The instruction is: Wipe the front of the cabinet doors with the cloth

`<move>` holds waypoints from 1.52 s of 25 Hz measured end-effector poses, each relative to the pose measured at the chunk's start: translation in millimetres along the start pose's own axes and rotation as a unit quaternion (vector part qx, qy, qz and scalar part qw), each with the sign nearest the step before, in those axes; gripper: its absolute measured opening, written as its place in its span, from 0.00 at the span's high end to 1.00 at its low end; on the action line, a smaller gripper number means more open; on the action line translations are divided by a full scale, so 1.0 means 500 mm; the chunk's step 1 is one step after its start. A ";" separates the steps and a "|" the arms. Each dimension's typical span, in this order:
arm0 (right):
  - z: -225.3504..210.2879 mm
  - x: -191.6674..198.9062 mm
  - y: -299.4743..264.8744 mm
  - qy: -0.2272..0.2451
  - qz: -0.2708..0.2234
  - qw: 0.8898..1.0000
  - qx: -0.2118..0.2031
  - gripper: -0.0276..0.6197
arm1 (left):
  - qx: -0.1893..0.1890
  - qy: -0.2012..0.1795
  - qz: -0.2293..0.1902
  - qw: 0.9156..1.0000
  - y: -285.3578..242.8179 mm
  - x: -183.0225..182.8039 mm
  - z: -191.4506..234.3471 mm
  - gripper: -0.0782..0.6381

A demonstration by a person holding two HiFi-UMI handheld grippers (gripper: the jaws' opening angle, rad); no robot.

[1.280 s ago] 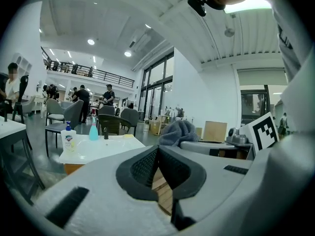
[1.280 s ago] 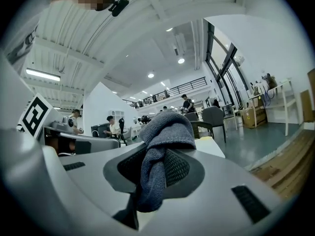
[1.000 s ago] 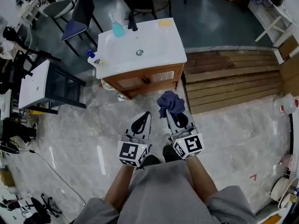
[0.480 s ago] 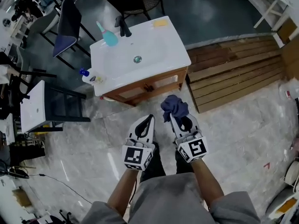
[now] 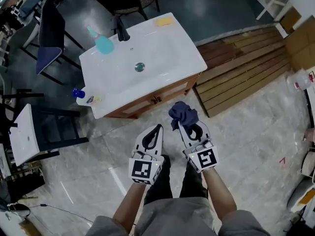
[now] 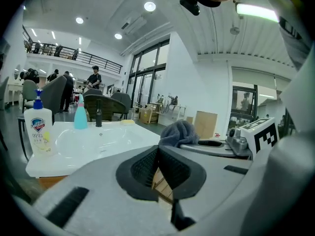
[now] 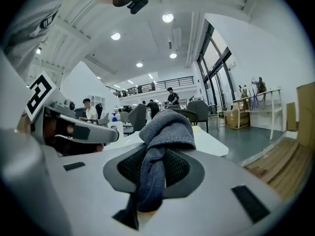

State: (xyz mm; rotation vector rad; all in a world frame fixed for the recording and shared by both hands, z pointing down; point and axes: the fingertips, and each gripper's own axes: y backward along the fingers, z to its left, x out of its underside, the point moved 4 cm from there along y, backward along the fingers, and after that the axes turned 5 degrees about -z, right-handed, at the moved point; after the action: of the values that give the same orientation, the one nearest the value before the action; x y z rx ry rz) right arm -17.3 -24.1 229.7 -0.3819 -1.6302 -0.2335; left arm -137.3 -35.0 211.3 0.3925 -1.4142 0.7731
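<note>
At the bottom of the head view, the person's 2 bare forearms reach forward side by side from a grey shirt. Each hand sits behind a marker cube printed with a black-and-white square pattern. The left gripper [image 5: 157,127] has its 2 jaws brought together at the tips, with nothing between them. In the left gripper view only a thin slit stays open lower down, and wooden boards show through it. The right gripper [image 5: 182,126] is clamped on the crumpled dark blue-grey cloth [image 5: 182,113]. The cloth is pinched between the black ribbed pads [image 7: 179,168] and bunches up past the jaw tips. Both grippers point toward the vanity, above the pale marble-look floor [image 5: 98,151].

The cloth hangs just short of the brown wooden cabinet doors [image 5: 156,99] and does not touch them. Above the doors lies the white basin top [image 5: 167,48], carrying a teal spray bottle [image 5: 102,43], a black tap [image 5: 120,31] and a yellow sponge [image 5: 165,20]. A white pump bottle with a blue cap [image 6: 38,127] stands on the top's left corner; the writing on its red-and-blue label is too small to read. To the right of the cabinet lies a slatted brown wooden platform [image 5: 241,58].
</note>
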 end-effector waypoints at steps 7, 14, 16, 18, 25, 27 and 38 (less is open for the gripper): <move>-0.032 0.125 -0.053 0.011 0.014 1.000 0.004 0.84 | -0.023 0.021 -0.006 0.999 -0.053 0.098 0.053 0.88; -0.056 0.199 -0.055 0.017 0.016 1.000 -0.019 0.84 | -0.051 0.025 -0.012 0.998 -0.076 0.169 0.046 0.88; -0.061 0.221 -0.055 0.016 0.016 1.000 -0.020 0.84 | -0.055 0.025 -0.014 0.998 -0.080 0.187 0.040 0.88; -0.063 0.251 -0.062 0.019 0.016 0.999 -0.023 0.84 | -0.058 0.026 -0.017 0.998 -0.087 0.209 0.038 0.88; -0.085 0.380 -0.144 0.034 0.023 0.999 -0.028 0.84 | -0.068 0.010 -0.029 0.997 -0.130 0.288 0.058 0.88; -0.093 0.405 -0.166 0.040 0.021 0.999 -0.027 0.84 | -0.074 0.005 -0.030 0.997 -0.143 0.313 0.071 0.88; -0.124 0.526 -0.265 0.085 0.036 0.995 -0.029 0.84 | -0.085 0.008 -0.031 0.996 -0.204 0.381 0.136 0.88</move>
State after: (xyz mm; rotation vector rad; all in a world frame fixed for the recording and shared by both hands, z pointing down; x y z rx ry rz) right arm -27.1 -141.3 506.5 -0.4524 -1.4419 -0.2515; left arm -122.2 -105.3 426.3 0.2975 -1.4337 0.5995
